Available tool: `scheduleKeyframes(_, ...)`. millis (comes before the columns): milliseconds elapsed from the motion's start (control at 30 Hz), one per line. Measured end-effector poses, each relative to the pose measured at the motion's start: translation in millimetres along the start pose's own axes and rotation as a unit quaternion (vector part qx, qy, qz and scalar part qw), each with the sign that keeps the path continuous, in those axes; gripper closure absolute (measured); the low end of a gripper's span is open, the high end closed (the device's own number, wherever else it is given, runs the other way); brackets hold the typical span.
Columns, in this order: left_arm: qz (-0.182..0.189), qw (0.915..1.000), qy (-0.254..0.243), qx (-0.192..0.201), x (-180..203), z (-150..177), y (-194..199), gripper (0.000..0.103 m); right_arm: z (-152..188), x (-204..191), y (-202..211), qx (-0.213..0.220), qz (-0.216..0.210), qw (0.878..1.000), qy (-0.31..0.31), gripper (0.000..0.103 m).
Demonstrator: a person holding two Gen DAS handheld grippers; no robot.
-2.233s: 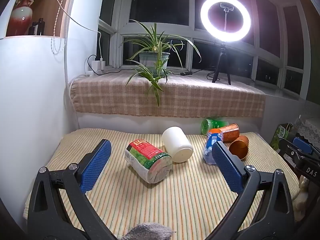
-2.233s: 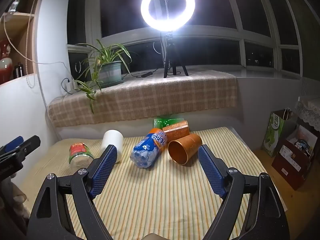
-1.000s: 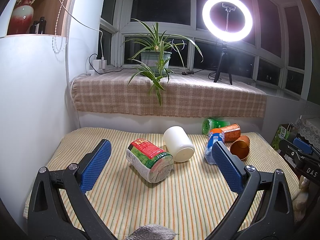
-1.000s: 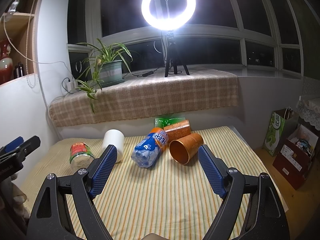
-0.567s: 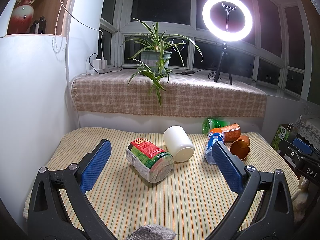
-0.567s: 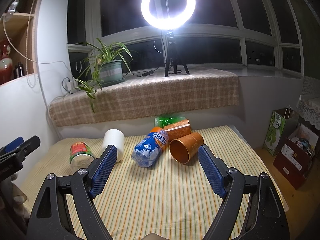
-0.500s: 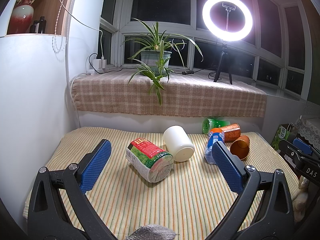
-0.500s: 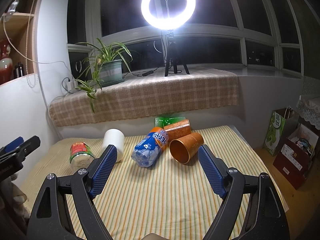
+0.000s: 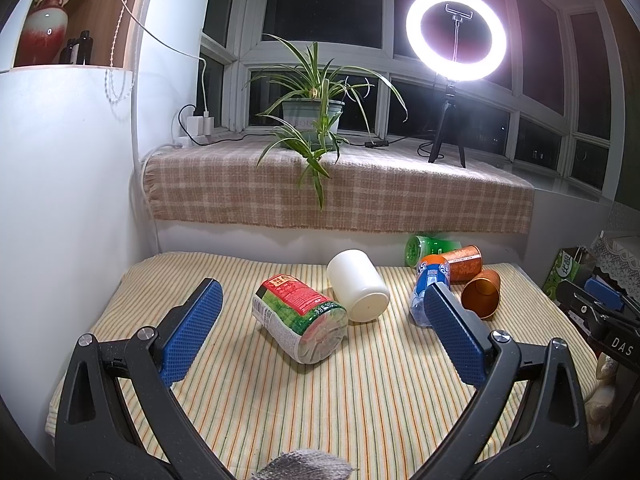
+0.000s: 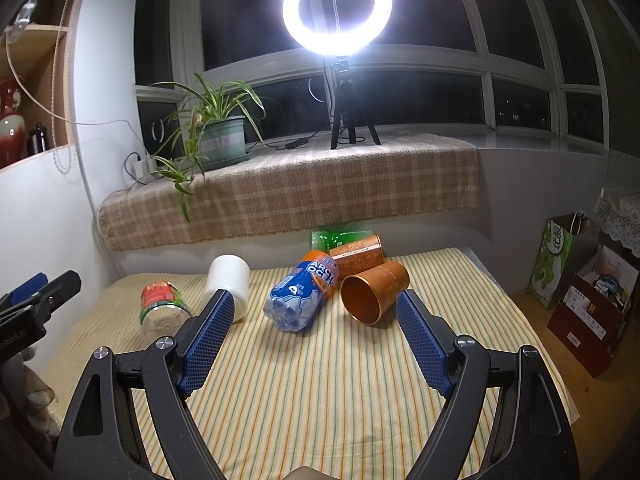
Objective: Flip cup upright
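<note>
A white cup [image 9: 359,291] lies on its side on the striped cloth, bottom toward me; it also shows in the right wrist view [image 10: 228,286]. A copper cup [image 10: 374,292] lies on its side at the right, mouth toward the right camera; it also shows in the left wrist view [image 9: 481,294]. My left gripper [image 9: 320,332] is open and empty, held above the near part of the cloth, short of the white cup. My right gripper [image 10: 314,338] is open and empty, short of the copper cup.
A green-labelled jar [image 9: 302,326] lies beside the white cup. A blue-orange bottle [image 10: 304,296], a copper can [image 10: 356,256] and a green bottle [image 10: 332,239] lie by the copper cup. A wall [image 9: 60,220] stands left. Bags [image 10: 560,260] stand on the floor right.
Almost nothing has changed; both grippers have stayed open and nearly still, with only a slight drift of the views. No object has moved.
</note>
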State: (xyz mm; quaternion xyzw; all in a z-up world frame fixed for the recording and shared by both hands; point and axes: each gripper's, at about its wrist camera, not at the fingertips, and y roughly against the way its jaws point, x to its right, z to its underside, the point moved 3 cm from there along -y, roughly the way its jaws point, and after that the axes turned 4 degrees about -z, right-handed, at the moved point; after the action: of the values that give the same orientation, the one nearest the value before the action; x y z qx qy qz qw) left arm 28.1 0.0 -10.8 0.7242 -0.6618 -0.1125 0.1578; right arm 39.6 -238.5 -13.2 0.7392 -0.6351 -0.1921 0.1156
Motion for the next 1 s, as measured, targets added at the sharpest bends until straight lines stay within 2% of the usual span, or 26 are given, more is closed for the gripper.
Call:
scheduleKeyframes(767,-0.001,1.0,0.0,0.0,-5.5,-1.7,2.8,0.001,2.4,-4.4,-5.7,-0.009,-0.006,1.0,0.0,0.02)
scheduleKeyframes(967,-0.003,1.0,-0.001,0.001,-13.7,-0.1,4.2,0.001,0.6,-11.8,-14.1,-0.016,-0.017,1.0,0.006,0.02)
scheduleKeyframes(1000,-0.003,1.0,-0.002,0.001,-23.6,10.2,-1.6,0.001,0.2,-13.2,-16.3,-0.019,-0.02,1.0,0.007,0.02)
